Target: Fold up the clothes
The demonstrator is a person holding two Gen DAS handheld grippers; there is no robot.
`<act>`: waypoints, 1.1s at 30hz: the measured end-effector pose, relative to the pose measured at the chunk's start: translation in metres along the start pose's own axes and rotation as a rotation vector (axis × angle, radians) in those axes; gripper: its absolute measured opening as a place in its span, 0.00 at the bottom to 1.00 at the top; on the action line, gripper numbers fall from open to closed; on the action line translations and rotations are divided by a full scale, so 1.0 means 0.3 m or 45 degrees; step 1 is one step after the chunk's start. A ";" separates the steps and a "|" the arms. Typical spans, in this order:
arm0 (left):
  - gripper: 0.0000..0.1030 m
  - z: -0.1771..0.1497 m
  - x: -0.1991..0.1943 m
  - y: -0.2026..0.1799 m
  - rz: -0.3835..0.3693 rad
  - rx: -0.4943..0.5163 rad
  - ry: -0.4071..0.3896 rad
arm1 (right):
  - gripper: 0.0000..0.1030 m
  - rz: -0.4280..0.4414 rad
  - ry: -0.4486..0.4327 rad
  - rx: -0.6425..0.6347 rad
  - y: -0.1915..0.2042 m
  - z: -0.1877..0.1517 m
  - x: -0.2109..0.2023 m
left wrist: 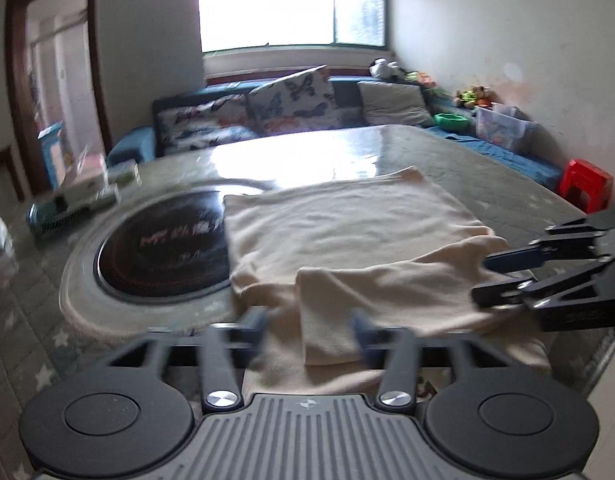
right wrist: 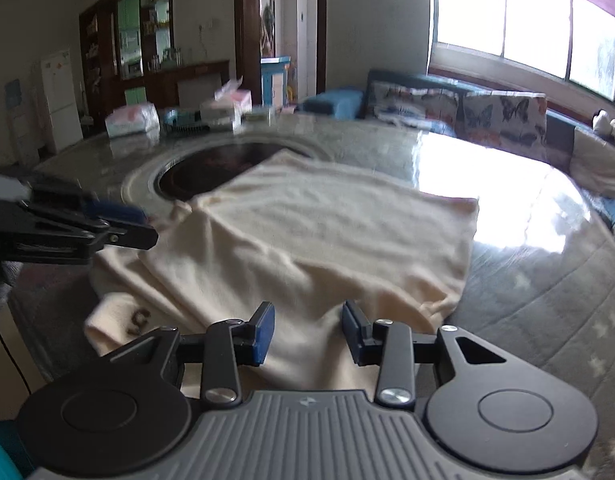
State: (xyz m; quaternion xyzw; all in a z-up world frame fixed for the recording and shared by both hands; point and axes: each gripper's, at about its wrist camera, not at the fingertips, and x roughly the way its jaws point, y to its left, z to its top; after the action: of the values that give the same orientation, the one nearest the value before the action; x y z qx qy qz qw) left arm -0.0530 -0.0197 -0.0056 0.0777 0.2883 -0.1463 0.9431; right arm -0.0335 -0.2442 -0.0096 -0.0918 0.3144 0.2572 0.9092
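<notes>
Garment (left wrist: 347,232) lies partly folded on the bench (left wrist: 487,160); both your left hand-held gripper (left wrist: 311,328) and right hand-held gripper (right wrist: 307,332) gape empty above its near edge.

There is one cream garment (left wrist: 347,240) on one big table (left wrist: 487,168), and one dark round plate (left wrist: 163,252) set into the tabletop. Two grippers are near it, the left gripper (left wrist: 311,330) and the right gripper (right wrist: 308,330). Far off, I count two butterfly cushions, one red stool (left wrist: 585,184) and one white fridge (right wrist: 61,100).
</notes>
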 end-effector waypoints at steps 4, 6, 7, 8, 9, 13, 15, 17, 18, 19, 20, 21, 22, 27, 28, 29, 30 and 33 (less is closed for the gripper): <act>0.67 -0.027 -0.047 -0.014 -0.055 0.174 -0.025 | 0.37 0.025 0.000 -0.025 0.011 0.001 -0.021; 0.67 -0.051 -0.072 -0.017 -0.092 0.255 -0.032 | 0.37 0.033 0.005 -0.049 0.015 -0.002 -0.044; 0.67 -0.065 -0.085 -0.020 -0.109 0.294 -0.036 | 0.37 0.037 0.012 -0.064 0.017 -0.005 -0.053; 0.67 -0.080 -0.097 -0.025 -0.123 0.334 -0.038 | 0.37 0.040 0.018 -0.078 0.019 -0.008 -0.063; 0.67 -0.093 -0.107 -0.031 -0.135 0.372 -0.038 | 0.37 0.044 0.025 -0.093 0.021 -0.012 -0.072; 0.58 -0.130 -0.114 -0.055 -0.173 0.463 -0.027 | 0.38 0.060 0.058 -0.138 0.030 -0.030 -0.091; 0.51 -0.141 -0.110 -0.066 -0.177 0.507 -0.027 | 0.39 0.069 0.077 -0.133 0.034 -0.042 -0.077; 0.45 -0.151 -0.105 -0.078 -0.179 0.552 -0.029 | 0.39 0.065 0.077 -0.132 0.038 -0.041 -0.076; 0.45 -0.155 -0.105 -0.082 -0.184 0.572 -0.032 | 0.39 0.064 0.073 -0.141 0.039 -0.038 -0.082; 0.45 -0.158 -0.105 -0.085 -0.191 0.589 -0.037 | 0.39 0.064 0.070 -0.149 0.038 -0.033 -0.093; 0.45 -0.161 -0.106 -0.087 -0.197 0.603 -0.043 | 0.39 0.063 0.067 -0.157 0.037 -0.028 -0.103; 0.44 -0.163 -0.105 -0.092 -0.202 0.619 -0.050 | 0.39 0.062 0.063 -0.166 0.036 -0.024 -0.114; 0.43 -0.164 -0.102 -0.098 -0.206 0.636 -0.058 | 0.39 0.061 0.061 -0.175 0.035 -0.020 -0.123; 0.30 -0.168 -0.064 -0.127 -0.242 0.664 -0.073 | 0.40 0.032 0.103 -0.311 0.059 -0.037 -0.148; 0.22 -0.164 -0.058 -0.127 -0.245 0.653 -0.073 | 0.42 0.025 0.112 -0.353 0.068 -0.044 -0.154; 0.17 -0.159 -0.053 -0.125 -0.247 0.636 -0.075 | 0.44 0.023 0.115 -0.390 0.076 -0.050 -0.160; 0.15 -0.150 -0.050 -0.118 -0.249 0.612 -0.078 | 0.48 0.021 0.118 -0.426 0.084 -0.056 -0.167; 0.12 -0.110 -0.043 -0.090 -0.250 0.517 -0.086 | 0.52 0.027 0.126 -0.551 0.112 -0.077 -0.190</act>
State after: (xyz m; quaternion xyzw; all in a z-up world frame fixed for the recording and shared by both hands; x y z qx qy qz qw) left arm -0.0889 -0.0346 -0.0271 0.2324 0.2276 -0.2950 0.8984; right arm -0.1014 -0.2465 0.0073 -0.2939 0.2971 0.3233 0.8490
